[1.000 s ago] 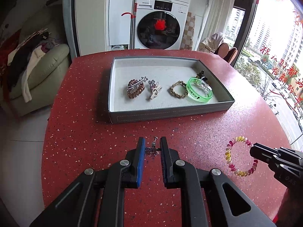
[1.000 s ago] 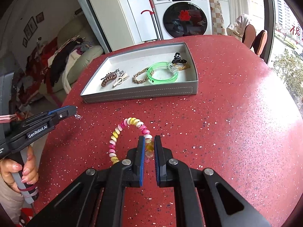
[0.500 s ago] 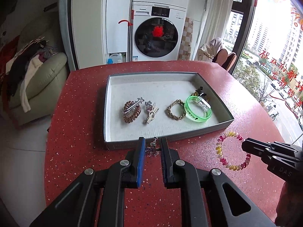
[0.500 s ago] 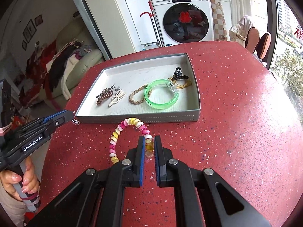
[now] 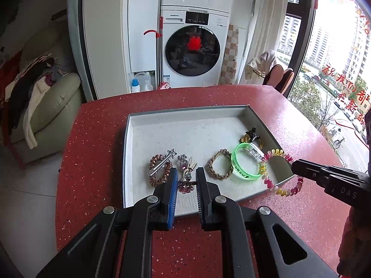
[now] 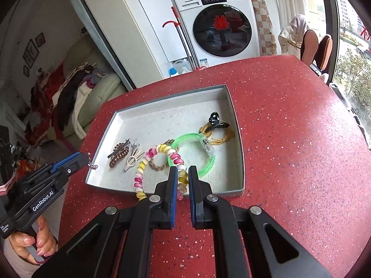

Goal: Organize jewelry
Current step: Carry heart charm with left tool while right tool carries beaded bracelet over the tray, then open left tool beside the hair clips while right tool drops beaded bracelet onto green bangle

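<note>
1. Left gripper (image 5: 187, 181): jaws clamped on a small sparkly ornament (image 5: 185, 185), held above the tray's (image 5: 126, 162) near edge.
2. Right gripper (image 6: 182, 180): jaws clamped on a multicoloured coil bracelet (image 6: 148, 159), its loop hanging ahead and left of the jaws, over the tray.

I am viewing a red speckled table (image 5: 97, 153) that is carrying one thing directly: a shallow grey tray (image 5: 126, 153) with a pale lining, sitting near the middle of the tabletop with its long side facing me. The rest of the red surface (image 6: 301, 153) is lying bare around the tray on all sides. The table's far edge is ending just before a washing machine (image 5: 192, 51), and its right edge is running along a window.
</note>
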`<state>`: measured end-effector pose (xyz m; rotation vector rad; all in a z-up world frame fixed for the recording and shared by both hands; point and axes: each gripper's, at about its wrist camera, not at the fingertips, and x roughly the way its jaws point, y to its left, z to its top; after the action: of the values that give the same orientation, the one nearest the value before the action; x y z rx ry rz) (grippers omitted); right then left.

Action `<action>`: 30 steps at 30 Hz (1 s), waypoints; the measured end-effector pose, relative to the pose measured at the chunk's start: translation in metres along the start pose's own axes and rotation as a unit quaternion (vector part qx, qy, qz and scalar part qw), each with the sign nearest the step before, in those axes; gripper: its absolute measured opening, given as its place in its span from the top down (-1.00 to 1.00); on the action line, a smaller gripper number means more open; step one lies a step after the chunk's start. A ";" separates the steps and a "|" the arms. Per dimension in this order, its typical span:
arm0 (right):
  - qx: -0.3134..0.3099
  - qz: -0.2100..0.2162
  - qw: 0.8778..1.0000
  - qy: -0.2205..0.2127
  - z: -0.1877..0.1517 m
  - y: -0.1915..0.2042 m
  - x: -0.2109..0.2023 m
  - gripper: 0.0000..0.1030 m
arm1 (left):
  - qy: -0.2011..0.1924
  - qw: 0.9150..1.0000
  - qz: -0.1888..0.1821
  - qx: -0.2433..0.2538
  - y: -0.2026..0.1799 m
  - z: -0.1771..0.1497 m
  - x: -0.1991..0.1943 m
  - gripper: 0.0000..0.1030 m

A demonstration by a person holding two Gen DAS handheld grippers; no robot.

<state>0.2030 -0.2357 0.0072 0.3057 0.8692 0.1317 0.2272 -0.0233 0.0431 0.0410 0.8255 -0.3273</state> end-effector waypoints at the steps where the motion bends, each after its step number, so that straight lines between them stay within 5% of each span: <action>1: 0.001 -0.001 1.000 -0.001 0.004 -0.001 0.002 0.81 | 0.000 1.000 0.001 0.000 0.000 0.003 0.003 0.33; 10: 0.011 -0.008 1.000 0.009 0.024 -0.006 0.031 0.81 | 0.007 1.000 0.014 -0.017 0.005 0.025 0.035 0.33; 30: 0.011 -0.034 0.998 0.046 0.017 -0.016 0.081 0.81 | 0.059 0.997 0.046 -0.006 0.001 0.001 0.097 0.33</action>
<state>0.2678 -0.2357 -0.0468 0.2927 0.9724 0.0727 0.2893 -0.0487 -0.0269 0.0878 0.9385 -0.2338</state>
